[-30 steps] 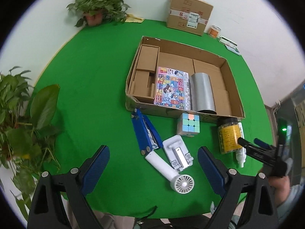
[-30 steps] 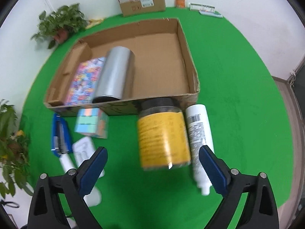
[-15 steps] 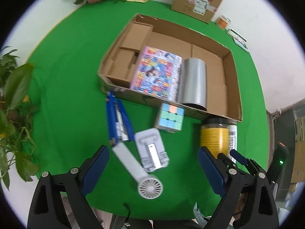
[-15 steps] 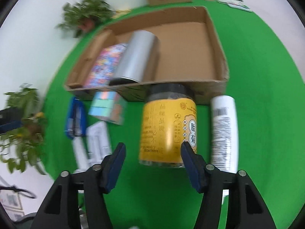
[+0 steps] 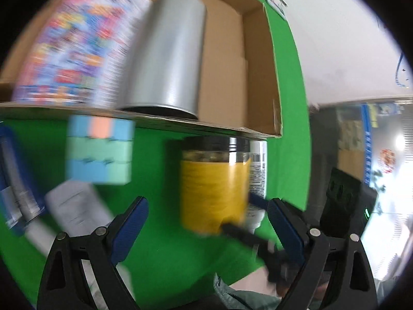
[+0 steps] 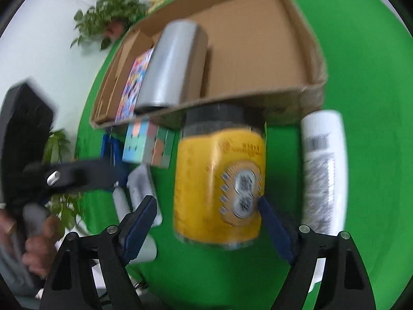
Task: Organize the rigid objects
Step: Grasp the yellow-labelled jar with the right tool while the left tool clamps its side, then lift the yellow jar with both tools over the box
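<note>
Jar, yellow-labelled with a black lid, lies on the green cloth just outside the near wall of the cardboard box, its lid end toward that wall. Right gripper straddles the jar's base end: its jaws have just been opening, the right pad looks to be at the label's edge while the left stands clear of the glass, so no firm grip is evident. White bottle lies beside the jar on its right, parallel to it. Colour cube sits left of the jar, near the box wall, with a white holder and a blue stapler further left; motion blur obscures their detail. Inside the box, a silver can lies on its side next to a printed colourful book. Left gripper hangs over bare cloth near the jar, fingers spread wide with nothing between them. A hand holds its handle at the left edge of the right wrist view. Potted plant stands beyond the box by the white wall.
</note>
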Demonstrator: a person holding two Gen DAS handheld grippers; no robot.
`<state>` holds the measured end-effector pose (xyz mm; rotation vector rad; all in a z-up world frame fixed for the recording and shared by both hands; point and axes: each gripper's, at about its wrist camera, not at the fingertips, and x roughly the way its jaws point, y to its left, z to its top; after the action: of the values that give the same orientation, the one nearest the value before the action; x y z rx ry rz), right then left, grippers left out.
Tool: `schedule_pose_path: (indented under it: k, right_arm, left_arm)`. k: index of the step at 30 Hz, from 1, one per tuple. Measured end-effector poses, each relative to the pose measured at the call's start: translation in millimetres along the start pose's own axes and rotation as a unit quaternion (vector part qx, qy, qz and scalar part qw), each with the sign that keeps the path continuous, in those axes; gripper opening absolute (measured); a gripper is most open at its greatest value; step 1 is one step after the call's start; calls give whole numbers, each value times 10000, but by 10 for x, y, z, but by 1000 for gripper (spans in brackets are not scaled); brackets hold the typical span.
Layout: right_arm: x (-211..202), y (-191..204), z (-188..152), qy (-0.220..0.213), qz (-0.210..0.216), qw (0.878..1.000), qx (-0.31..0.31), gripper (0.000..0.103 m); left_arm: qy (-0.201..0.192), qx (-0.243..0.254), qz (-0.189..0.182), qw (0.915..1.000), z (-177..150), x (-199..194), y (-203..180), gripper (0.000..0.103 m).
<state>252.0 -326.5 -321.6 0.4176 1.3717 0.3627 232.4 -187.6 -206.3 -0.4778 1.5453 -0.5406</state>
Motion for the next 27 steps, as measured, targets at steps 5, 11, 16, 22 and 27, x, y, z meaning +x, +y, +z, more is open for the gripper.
schedule_pose_path:
  k: [5,11,16,22,27]
  right_arm:
    - [-62,193,-124,-131,-102,9999,-9,78]
    - [283,138,63,212,-405,9977,500,80]
    - [517,214,230,406,-471,9964,574,81]
    - [437,395,-3,614,-538,9952,540,80]
    - [165,619,-226,571,-388,9966,441,80]
  left_arm:
    - [414,-150,-191,9988,98,317,157,89]
    - [694,-161,-474,9963,188,440,246,83]
    - [765,-149,-611,9951,212,512,221,80]
    - [940,317,-619,9931,-36,429,71,80]
    - [758,410,-509,9950,-266,186,-150,80]
